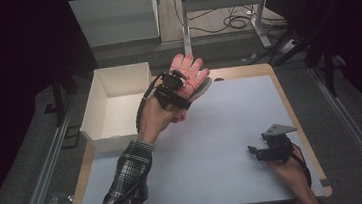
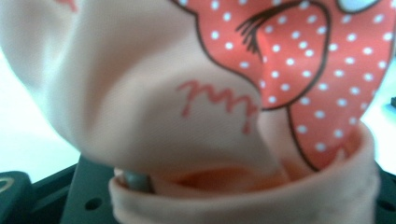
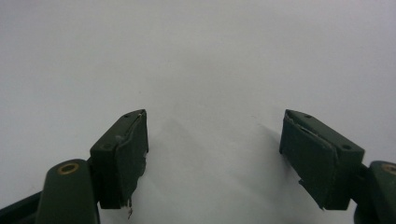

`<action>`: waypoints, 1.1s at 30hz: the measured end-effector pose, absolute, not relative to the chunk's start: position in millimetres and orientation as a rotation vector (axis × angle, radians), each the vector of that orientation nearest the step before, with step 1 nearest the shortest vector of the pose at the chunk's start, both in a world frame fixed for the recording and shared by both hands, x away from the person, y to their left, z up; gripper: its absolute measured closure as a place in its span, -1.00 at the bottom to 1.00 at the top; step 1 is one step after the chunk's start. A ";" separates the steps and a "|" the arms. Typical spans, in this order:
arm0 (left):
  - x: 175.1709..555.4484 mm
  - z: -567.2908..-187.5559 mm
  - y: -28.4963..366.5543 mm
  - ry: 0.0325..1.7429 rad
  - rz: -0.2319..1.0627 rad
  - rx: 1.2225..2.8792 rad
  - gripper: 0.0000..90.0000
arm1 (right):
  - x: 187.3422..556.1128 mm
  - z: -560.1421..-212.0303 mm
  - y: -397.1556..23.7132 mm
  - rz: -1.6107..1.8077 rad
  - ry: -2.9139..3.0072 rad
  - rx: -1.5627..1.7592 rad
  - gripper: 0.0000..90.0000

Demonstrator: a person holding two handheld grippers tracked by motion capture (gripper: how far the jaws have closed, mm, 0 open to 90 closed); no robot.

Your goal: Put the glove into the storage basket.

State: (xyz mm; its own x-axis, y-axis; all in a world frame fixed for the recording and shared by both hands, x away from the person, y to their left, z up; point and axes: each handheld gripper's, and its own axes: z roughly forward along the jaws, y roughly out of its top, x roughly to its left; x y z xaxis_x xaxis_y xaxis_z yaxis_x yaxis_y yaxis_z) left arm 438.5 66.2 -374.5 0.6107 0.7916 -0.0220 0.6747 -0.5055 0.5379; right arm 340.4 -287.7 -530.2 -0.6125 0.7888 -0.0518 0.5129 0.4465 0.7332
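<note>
A pink glove (image 1: 192,72) with a red, white-dotted print hangs in the air over the table's far left part, its fingers spread and pointing away. My left gripper (image 1: 179,86) is shut on the glove's cuff end. In the left gripper view the glove (image 2: 187,93) is pressed close to the camera and its folded cuff hides the jaws. My right gripper (image 1: 253,151) rests low at the table's right side. Its jaws stand wide apart over bare surface in the right gripper view (image 3: 215,122).
An open white box (image 1: 96,136) stands at the table's left edge, just left of the raised hand. A pale mat (image 1: 221,128) covers the wooden tabletop. Desk legs and cables lie on the floor beyond the far edge.
</note>
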 end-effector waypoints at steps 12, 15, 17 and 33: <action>447.1 -349.0 98.4 1.260 0.362 2.261 -0.08 | 340.3 -530.2 -287.7 0.977 2.315 1.102 -0.47; 448.2 -344.0 107.7 1.281 0.372 2.239 -0.08 | 340.3 -530.2 -287.6 0.978 2.315 1.102 -0.47; 448.7 -340.9 115.0 1.300 0.390 2.226 -0.08 | 340.3 -530.2 -287.6 0.978 2.315 1.102 -0.47; 452.0 -341.6 170.5 1.470 0.457 2.136 -0.09 | 340.5 -530.3 -287.8 0.977 2.314 1.099 -0.47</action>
State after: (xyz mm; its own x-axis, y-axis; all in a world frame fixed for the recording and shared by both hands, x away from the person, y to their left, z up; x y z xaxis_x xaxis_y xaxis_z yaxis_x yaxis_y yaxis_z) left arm 452.0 170.5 -341.6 0.3594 0.9332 -0.0081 0.7642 -0.2893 0.5764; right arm 340.5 -287.8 -530.3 -0.6123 0.7887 -0.0543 0.5110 0.4473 0.7341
